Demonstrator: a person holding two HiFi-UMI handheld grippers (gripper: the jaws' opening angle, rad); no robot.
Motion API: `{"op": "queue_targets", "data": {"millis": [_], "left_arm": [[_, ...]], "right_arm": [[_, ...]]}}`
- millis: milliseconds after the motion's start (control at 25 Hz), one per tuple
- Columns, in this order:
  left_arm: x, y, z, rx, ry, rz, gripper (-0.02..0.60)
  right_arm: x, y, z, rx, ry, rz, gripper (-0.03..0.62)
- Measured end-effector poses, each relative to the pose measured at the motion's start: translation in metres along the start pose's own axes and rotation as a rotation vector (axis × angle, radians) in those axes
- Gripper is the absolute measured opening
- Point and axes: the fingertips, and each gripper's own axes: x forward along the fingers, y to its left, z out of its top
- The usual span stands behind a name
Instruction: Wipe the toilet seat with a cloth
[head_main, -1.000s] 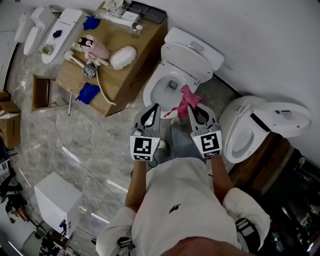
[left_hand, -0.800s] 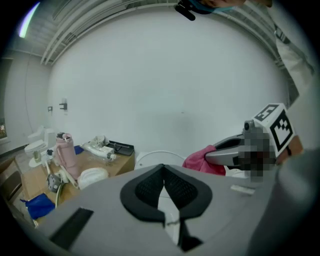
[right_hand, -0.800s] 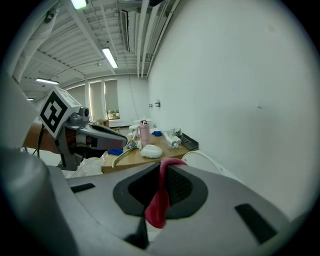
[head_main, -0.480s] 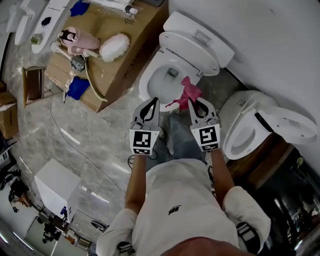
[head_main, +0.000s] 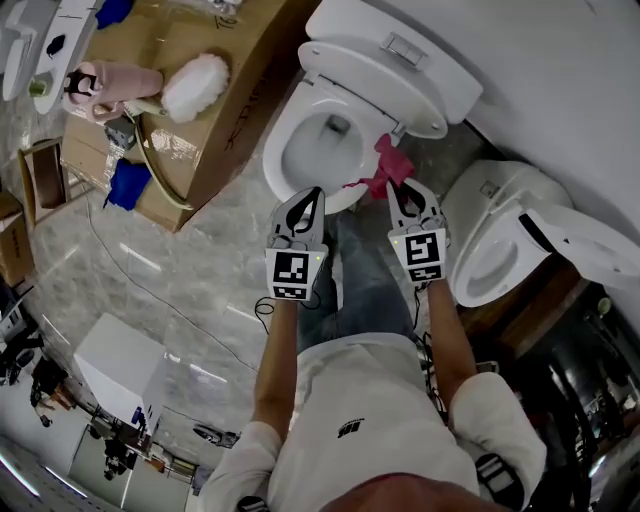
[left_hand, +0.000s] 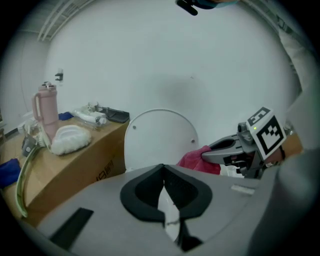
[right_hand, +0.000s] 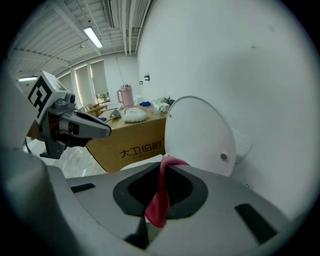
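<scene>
Right gripper (head_main: 401, 187): jaws clamped on pink cloth (head_main: 384, 165), at the toilet seat (head_main: 276, 150) rim, possibly touching.
Left gripper (head_main: 308, 197): jaws together, empty.
Risk: thin pinch; dragging could pull cloth free into bowl (head_main: 325, 140).

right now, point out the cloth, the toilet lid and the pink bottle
cloth (head_main: 387, 160), head view, bunched middle
toilet lid (left_hand: 160, 137), left gripper view, centre of lid
pink bottle (left_hand: 45, 120), left gripper view, its body
</scene>
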Motion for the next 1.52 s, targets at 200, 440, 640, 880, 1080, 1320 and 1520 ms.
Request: {"op": "queue_targets", "data": {"millis": [200,440,640,880,1080,1320,1520], "left_arm": [[0.028,-0.005,-0.033,0.004,0.04,-0.049,0.009],[0.063,0.004,-0.072,-0.001,0.078,-0.09,0.009],[0.084,0.013,-0.102,-0.057,0.103,-0.095,0.009],[0.107,0.005,-0.13,-0.029,0.121,-0.158,0.009],[0.129,-0.005,-0.145,-0.017,0.129,-0.19,0.009],[0.15,-0.016,-0.155,-0.037,0.135,-0.205,0.009],[0.16,-0.028,-0.163,-0.034,0.146,-0.231,0.009]], "right_arm": [[0.028,-0.005,-0.037,0.016,0.042,-0.008,0.012],[0.056,-0.009,-0.074,0.022,0.074,-0.038,0.012],[0.073,-0.02,-0.108,0.002,0.114,-0.063,0.012],[0.089,-0.032,-0.143,-0.032,0.164,-0.12,0.012],[0.099,-0.041,-0.165,-0.065,0.211,-0.154,0.012],[0.114,-0.044,-0.19,-0.124,0.266,-0.162,0.012],[0.132,-0.041,-0.205,-0.143,0.288,-0.126,0.012]]}}
